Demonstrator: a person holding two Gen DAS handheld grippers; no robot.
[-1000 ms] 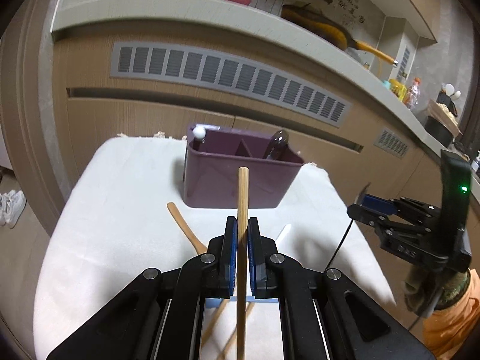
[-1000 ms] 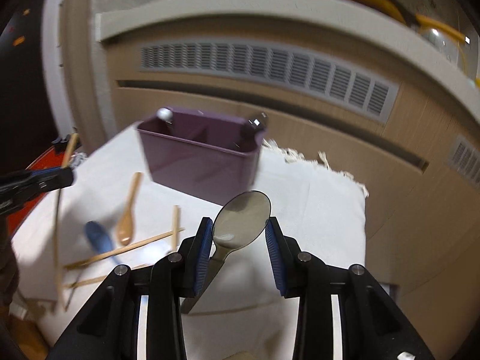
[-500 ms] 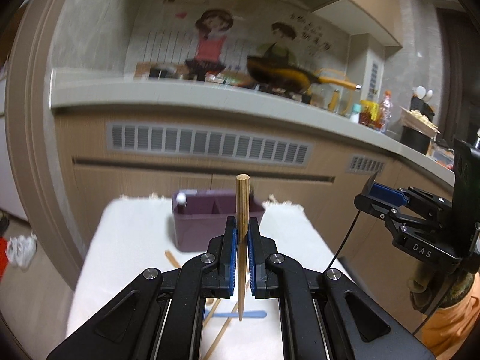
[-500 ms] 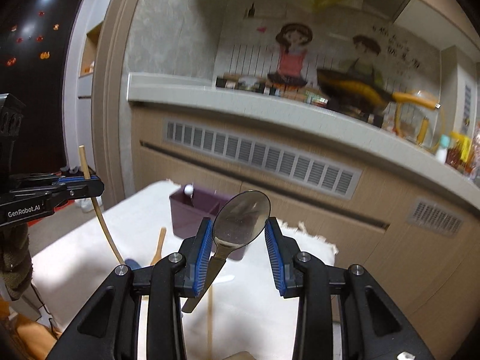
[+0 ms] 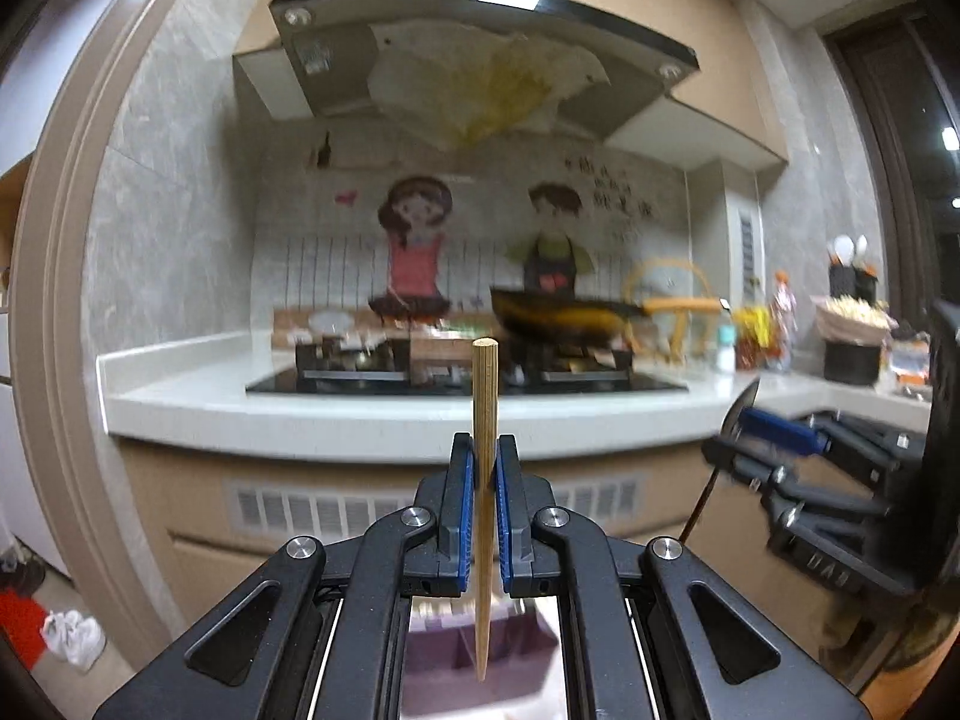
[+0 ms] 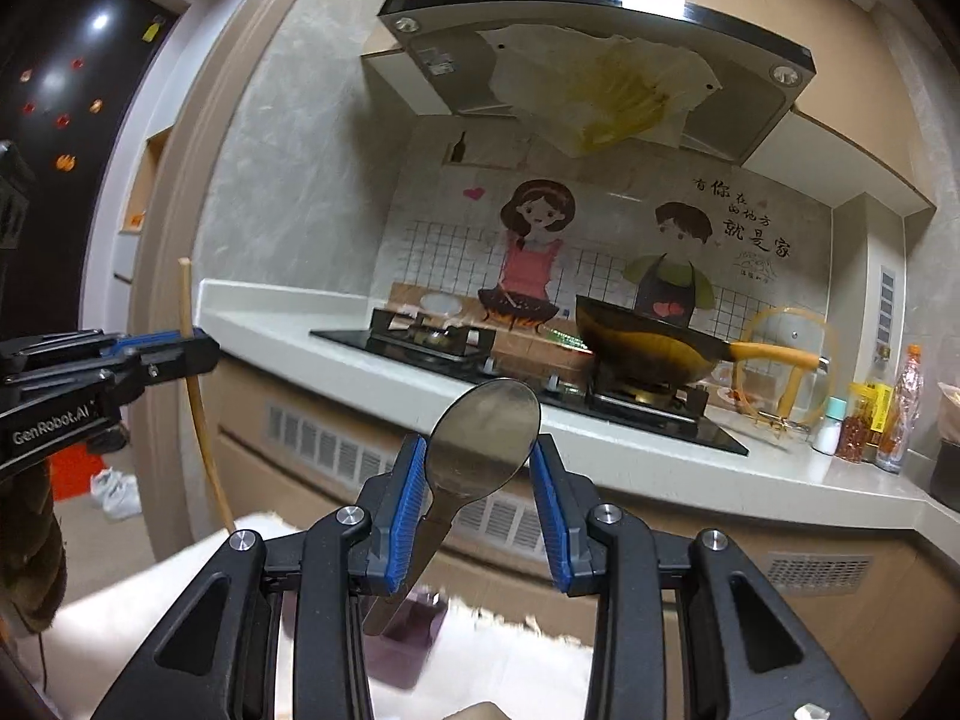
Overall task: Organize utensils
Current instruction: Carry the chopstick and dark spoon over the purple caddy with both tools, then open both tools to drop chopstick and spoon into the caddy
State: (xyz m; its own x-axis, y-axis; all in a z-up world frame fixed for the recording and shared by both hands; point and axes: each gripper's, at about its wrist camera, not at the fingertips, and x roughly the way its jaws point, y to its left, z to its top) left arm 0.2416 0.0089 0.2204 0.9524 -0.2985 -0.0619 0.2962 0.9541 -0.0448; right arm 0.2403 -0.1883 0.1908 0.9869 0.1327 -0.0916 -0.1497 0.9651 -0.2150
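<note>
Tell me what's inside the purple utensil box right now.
Hard to say. Only a blurred strip of the purple box shows below the left tool and its chopstick; the inside is hidden.

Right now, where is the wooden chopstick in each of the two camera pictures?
Left wrist view: the wooden chopstick stands upright in the centre, clamped between the left gripper's blue pads.
Right wrist view: the same chopstick is at the far left edge, held by the left gripper, its lower part curving down.
Shared landmark: the dark wok on the stove, under the cartoon wall picture; right view.
</note>
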